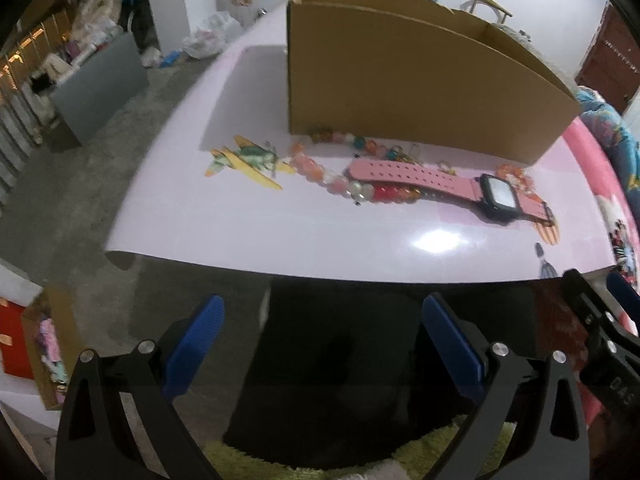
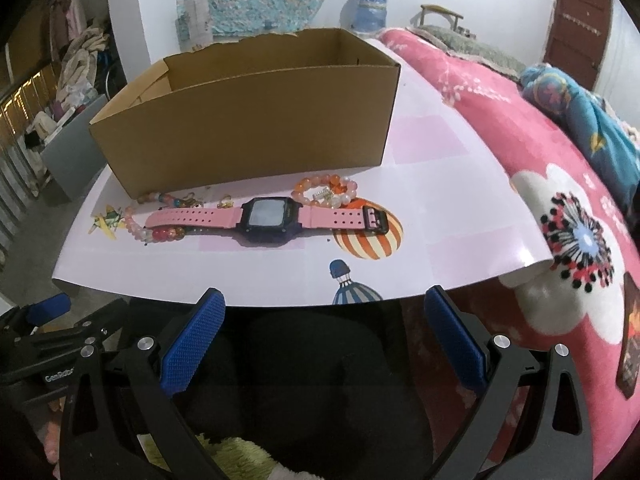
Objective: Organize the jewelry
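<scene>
Nearest, the left gripper (image 1: 322, 344) and the right gripper (image 2: 325, 340) are held short of the table (image 2: 460, 216) edge, both with jaws spread wide and nothing between their blue pads (image 2: 192, 340); "GenRobot" can be partly read on the neighbouring tool in the right wrist view. On the table one pink watch (image 2: 266, 218) is laid flat, with one long bead string (image 1: 340, 184) just beside its left strap end and one bead bracelet (image 2: 326, 192) behind its right strap. Farther back, one open cardboard box (image 2: 248, 136) is seen, close behind the jewelry.
</scene>
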The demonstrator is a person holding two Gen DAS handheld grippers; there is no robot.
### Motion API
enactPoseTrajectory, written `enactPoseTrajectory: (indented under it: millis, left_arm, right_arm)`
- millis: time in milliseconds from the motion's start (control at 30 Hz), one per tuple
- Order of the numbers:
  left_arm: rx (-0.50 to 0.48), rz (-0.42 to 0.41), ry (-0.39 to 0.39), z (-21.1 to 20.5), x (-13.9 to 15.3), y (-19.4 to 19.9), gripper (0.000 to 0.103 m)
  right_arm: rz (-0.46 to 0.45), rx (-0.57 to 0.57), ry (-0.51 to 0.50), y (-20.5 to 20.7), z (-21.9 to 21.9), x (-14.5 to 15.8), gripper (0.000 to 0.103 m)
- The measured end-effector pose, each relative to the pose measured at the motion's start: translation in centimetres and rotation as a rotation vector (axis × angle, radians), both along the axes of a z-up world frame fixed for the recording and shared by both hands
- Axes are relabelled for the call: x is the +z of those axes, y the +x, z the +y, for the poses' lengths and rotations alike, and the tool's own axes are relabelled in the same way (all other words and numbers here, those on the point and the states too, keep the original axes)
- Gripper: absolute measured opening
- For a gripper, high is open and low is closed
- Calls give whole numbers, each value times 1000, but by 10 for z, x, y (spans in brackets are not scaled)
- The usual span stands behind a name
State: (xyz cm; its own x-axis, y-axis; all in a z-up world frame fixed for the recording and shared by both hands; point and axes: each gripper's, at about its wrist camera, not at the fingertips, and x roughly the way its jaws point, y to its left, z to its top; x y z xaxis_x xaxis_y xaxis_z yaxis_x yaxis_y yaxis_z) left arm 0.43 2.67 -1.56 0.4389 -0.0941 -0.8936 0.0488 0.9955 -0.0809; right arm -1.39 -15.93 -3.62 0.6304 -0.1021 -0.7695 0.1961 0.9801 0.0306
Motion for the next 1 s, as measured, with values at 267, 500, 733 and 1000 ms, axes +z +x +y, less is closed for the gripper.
enactPoseTrajectory:
  millis: [267, 500, 733, 1000]
  left_arm:
    - [-67, -28, -45, 3, -3, 1, 98]
    - [-126, -74, -225, 19, 3, 8, 98]
    - [-232, -117, -436, 24, 22, 5, 98]
    - [-257, -115, -508, 35, 36, 16, 98]
  right_arm:
    - [-49, 44, -63, 1, 4, 1, 95]
    - [-143, 112, -35, -1, 1, 5, 95]
    - [-182, 127, -15, 6, 0, 8, 95]
    - [-283, 75, 241, 4, -9, 21, 95]
